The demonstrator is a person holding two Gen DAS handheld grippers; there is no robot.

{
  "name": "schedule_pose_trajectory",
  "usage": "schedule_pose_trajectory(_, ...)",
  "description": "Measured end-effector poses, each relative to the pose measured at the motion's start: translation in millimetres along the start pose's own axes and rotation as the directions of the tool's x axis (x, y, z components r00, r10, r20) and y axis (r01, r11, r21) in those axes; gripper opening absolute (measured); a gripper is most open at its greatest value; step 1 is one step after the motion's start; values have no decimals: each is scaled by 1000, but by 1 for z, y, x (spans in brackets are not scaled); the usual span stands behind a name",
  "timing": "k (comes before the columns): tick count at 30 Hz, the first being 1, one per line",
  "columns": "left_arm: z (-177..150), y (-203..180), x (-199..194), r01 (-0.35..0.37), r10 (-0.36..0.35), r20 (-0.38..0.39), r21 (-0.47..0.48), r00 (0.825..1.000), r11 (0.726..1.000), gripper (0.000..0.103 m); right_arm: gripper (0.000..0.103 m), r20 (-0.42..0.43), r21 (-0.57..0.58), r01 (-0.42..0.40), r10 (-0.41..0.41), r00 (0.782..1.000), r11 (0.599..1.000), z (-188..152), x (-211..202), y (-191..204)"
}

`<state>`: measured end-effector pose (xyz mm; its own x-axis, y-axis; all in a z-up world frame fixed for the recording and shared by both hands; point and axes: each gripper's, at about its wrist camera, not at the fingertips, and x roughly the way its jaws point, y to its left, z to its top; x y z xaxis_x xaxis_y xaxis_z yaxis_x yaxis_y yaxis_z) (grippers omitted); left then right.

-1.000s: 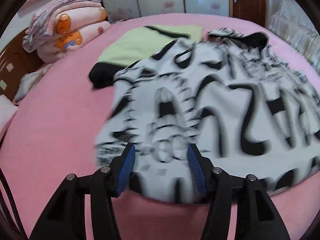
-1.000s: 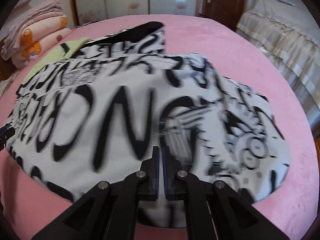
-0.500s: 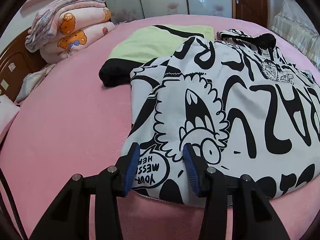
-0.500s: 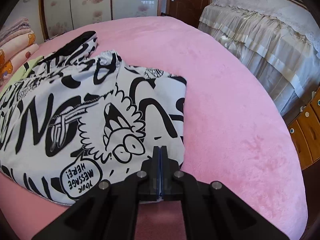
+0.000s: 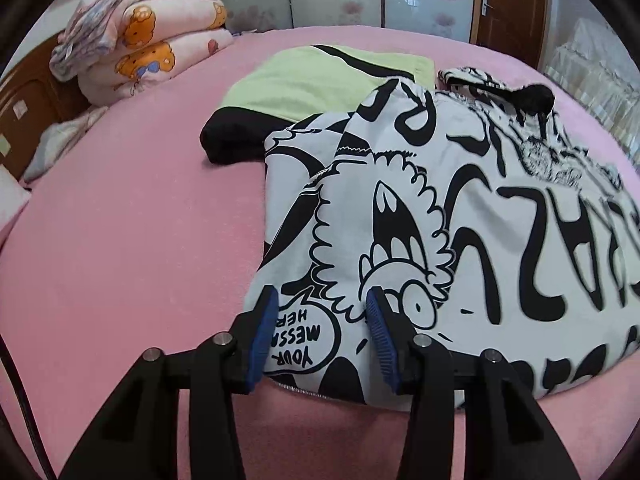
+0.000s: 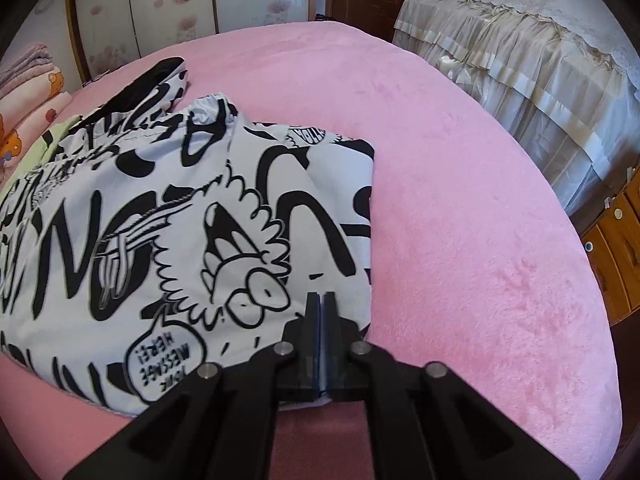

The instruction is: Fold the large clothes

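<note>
Seen through the left wrist camera: one black-and-white printed garment (image 5: pixel 460 216) spread across the pink bed (image 5: pixel 132 240), near edge toward the camera. Left gripper (image 5: pixel 322 312) spread wide, blue pads (image 5: pixel 265 330) straddling the garment's near left corner without pinching it. Beyond, one folded green-and-black garment (image 5: pixel 316 84), partly under the printed one's far edge. One stack of folded blankets (image 5: pixel 144 40) at the bed's far left.

Seen through the right wrist camera: right gripper (image 6: pixel 320 312) pressed fully together at the near right corner of the printed garment (image 6: pixel 192 220); cloth seems to run between the fingers, so judged as a pinch on the hem, though hard to confirm. One second bed with a frilled cream cover (image 6: pixel 520 48) to the right, well apart.

Risks, judged from this: only one corner secured. Lifting now would probably drag the garment askew, bunching the left side and skewing the fold line. Closing the left jaws too shallowly could catch only the top layer, letting the lower layer slide. Pulling toward the far edge could also tug the green-and-black garment out of its fold, since the two overlap.

Count: two grippers, two garments, one blanket stack, two beds.
</note>
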<state>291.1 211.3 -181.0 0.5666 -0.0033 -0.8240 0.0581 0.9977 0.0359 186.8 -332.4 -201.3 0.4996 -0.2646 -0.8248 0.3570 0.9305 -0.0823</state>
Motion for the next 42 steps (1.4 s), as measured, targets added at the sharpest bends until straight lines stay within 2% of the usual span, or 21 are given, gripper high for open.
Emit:
schedule_pose_trajectory(2,1,6,-6,29,-29,-10,-30,1000,999,49,6,-11,10,-1,1,1000,1000,1,-7,-1)
schedule_pose_trajectory(3,1,9,-9,37,-38,-17,-45,999,998,53,14,-12,18,-15,15,1000,1000,1,-12,-2)
schedule_pose_trajectory(5,0,16,-14,25,-27,-30,-73,999,997,78,31,-6,35,-37,37,999,999,0,-20,-4)
schedule_pose_trajectory(7,-3,26,-18,14,-17,-31,-110,999,994,80,62,8,53,-19,19,1000,998,-2,-28,-7)
schedule_pose_trajectory(8,-5,32,-18,10,-15,-38,-129,999,992,80,66,14,62,-8,7,1000,998,-3,-31,-9)
schedule_pose_trajectory(11,-14,49,-13,7,-22,-74,-197,997,980,80,67,11,113,-12,11,1000,993,-9,-33,-21)
schedule_pose_trajectory(12,-19,56,-10,26,-47,-85,-232,995,972,81,67,-8,141,-27,28,1000,990,-11,-29,-26)
schedule_pose_trajectory(15,-29,69,-2,74,-107,-85,-323,991,944,92,67,-67,254,-96,116,991,962,-18,-13,-41)
schedule_pose_trajectory(17,-32,74,7,111,-154,-89,-366,984,924,100,67,-64,323,-158,188,980,933,-23,-6,-48)
schedule_pose_trajectory(20,-36,75,19,160,-210,-78,-419,975,894,102,68,-34,411,-288,331,943,865,-26,9,-53)
schedule_pose_trajectory(21,-36,73,22,178,-229,-71,-424,971,888,102,70,-35,424,-305,351,936,853,-27,14,-52)
schedule_pose_trajectory(26,-30,49,36,209,-257,-79,-381,963,901,102,70,-18,427,-315,356,934,848,-24,28,-43)
schedule_pose_trajectory(28,-25,37,40,223,-272,-87,-369,958,902,102,64,-13,431,-321,361,932,843,-23,31,-42)
schedule_pose_trajectory(30,-19,23,40,239,-292,-97,-363,951,900,85,55,-15,418,-317,355,935,852,-21,31,-40)
schedule_pose_trajectory(31,-17,21,37,200,-252,-99,-366,963,909,73,49,-19,410,-315,353,935,856,-21,29,-39)
schedule_pose_trajectory(32,-16,21,35,192,-243,-93,-378,965,906,53,47,-24,399,-312,350,936,862,-19,28,-37)
schedule_pose_trajectory(34,-14,30,32,199,-259,-86,-427,962,882,37,41,-36,357,-283,316,948,890,-16,19,-31)
schedule_pose_trajectory(35,-13,33,29,211,-273,-84,-439,958,874,32,39,-40,335,-268,298,954,903,-14,15,-27)
schedule_pose_trajectory(36,-12,32,25,205,-266,-88,-426,960,881,30,37,-43,311,-249,275,960,917,-12,10,-23)
schedule_pose_trajectory(39,-5,14,7,131,-171,-103,-313,980,941,22,34,-50,264,-206,227,973,942,-6,-3,-14)
schedule_pose_trajectory(42,5,7,-8,91,-126,-108,-284,986,954,20,32,-56,233,-165,183,982,958,-3,-18,-7)
